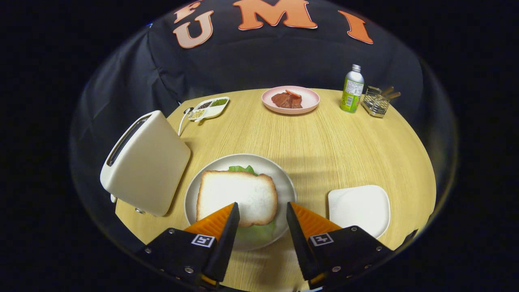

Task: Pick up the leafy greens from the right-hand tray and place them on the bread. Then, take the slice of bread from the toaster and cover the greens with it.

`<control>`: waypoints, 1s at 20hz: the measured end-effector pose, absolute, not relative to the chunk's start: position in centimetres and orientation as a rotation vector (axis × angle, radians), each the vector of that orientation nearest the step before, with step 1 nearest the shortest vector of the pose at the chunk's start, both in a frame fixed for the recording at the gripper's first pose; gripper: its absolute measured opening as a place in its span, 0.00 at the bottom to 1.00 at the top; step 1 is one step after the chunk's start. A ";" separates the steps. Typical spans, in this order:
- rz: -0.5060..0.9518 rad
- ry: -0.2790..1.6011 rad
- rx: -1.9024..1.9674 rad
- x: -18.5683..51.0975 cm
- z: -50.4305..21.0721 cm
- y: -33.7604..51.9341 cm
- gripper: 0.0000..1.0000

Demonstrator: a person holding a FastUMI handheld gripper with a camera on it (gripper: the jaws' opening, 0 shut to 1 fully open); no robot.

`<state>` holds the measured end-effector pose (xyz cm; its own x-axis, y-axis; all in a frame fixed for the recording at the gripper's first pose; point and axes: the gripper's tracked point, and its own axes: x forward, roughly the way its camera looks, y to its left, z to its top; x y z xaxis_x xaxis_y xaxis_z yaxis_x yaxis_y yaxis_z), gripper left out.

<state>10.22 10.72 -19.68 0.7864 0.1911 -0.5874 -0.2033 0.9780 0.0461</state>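
Top bread slice [239, 196] sits lower centre of the frame on the round plate [284, 178], covering the leafy greens [255, 233], which poke out at its near and far edges. Your gripper [262, 211] has its jaws wide apart, holding nothing, the slice's near edge between the fingertips. Toaster [146, 164] at left, just beside the plate, slot empty. White square tray [359, 207] at lower right, bare. Upper part of the counter [324, 142]: condiment dish [209, 107], pink plate [308, 99] with meat, bottle [352, 89], wire basket [377, 103].
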 end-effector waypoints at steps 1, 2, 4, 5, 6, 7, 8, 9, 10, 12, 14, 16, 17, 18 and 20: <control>0.208 0.622 -0.021 10.3 -19.2 10.3 0.76; 0.201 0.610 -0.026 10.5 -18.7 9.7 0.79; 0.185 0.582 -0.038 10.2 -17.1 8.4 0.87; 0.177 0.565 -0.042 10.1 -16.2 7.8 0.90; 0.167 0.548 -0.044 10.0 -15.2 7.1 0.92; 0.157 0.528 -0.046 9.9 -14.2 6.3 0.96; 0.146 0.506 -0.046 9.8 -13.0 5.5 0.98; 0.135 0.483 -0.045 9.6 -11.8 4.7 0.98; 0.122 0.459 -0.041 9.4 -10.4 3.7 0.98; 0.099 0.405 -0.032 8.7 -7.6 2.0 0.98; 0.072 0.341 -0.029 8.0 -4.7 0.1 0.98; 0.041 0.268 -0.043 7.1 -1.7 -1.9 0.98; 0.030 0.237 -0.048 6.5 -0.3 -2.7 0.98; 0.024 0.206 -0.046 5.7 1.1 -3.4 0.98; 0.011 0.159 -0.035 4.6 3.0 -4.7 0.98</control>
